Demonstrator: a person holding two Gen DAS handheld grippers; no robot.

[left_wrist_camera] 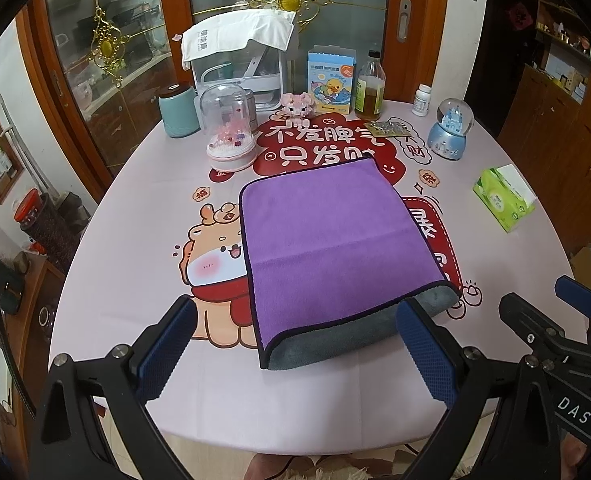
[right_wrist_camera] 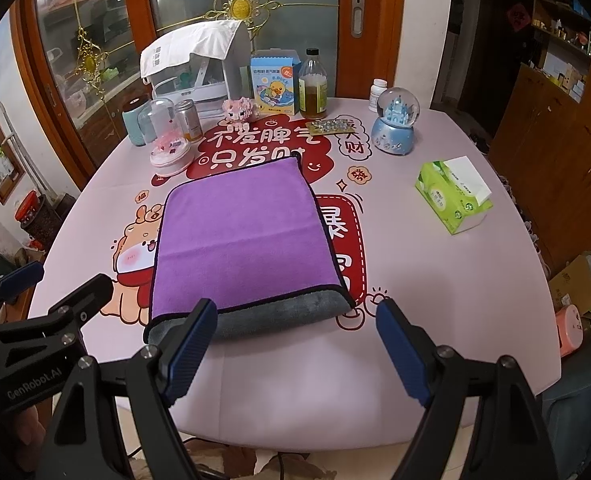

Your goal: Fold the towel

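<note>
A purple towel (left_wrist_camera: 335, 240) with a grey underside lies folded flat in the middle of the round table; the rounded grey fold faces me. It also shows in the right wrist view (right_wrist_camera: 243, 236). My left gripper (left_wrist_camera: 295, 344) is open and empty, just in front of the towel's near fold, fingers on either side of it. My right gripper (right_wrist_camera: 295, 344) is open and empty, in front of the towel's near right corner. Each gripper shows at the edge of the other's view.
The table (left_wrist_camera: 495, 264) has a pink printed cover. At the back stand a teal jar (left_wrist_camera: 177, 110), a glass dome (left_wrist_camera: 231, 132), a duck box (left_wrist_camera: 331, 80), an oil bottle (left_wrist_camera: 369, 88) and a snow globe (left_wrist_camera: 451, 128). A green tissue box (left_wrist_camera: 503, 196) sits right.
</note>
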